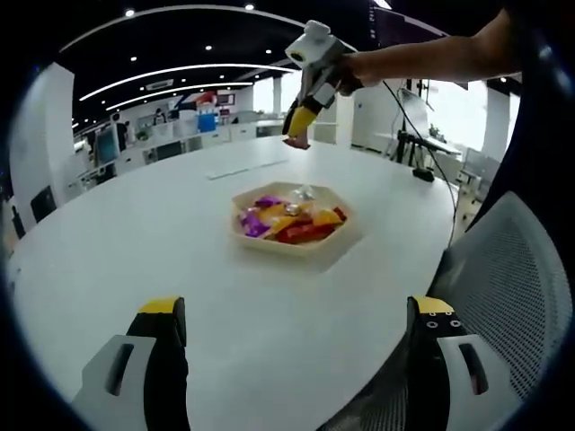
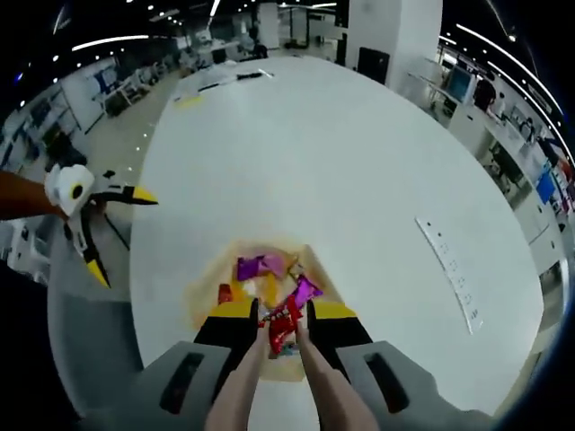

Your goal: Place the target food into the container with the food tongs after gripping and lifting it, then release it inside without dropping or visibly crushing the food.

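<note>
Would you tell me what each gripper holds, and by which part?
The right gripper pinches a red candy wrapper by its upper end, above the tray. The left gripper holds nothing.

A grey mesh chair (image 1: 512,278) stands beside the white table (image 1: 180,242).

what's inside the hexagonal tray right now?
The tray holds a pile of wrapped snacks in purple, orange, red and silver. In the right gripper view, the tongs pinch a red wrapper above it, hiding some pieces beneath.
</note>
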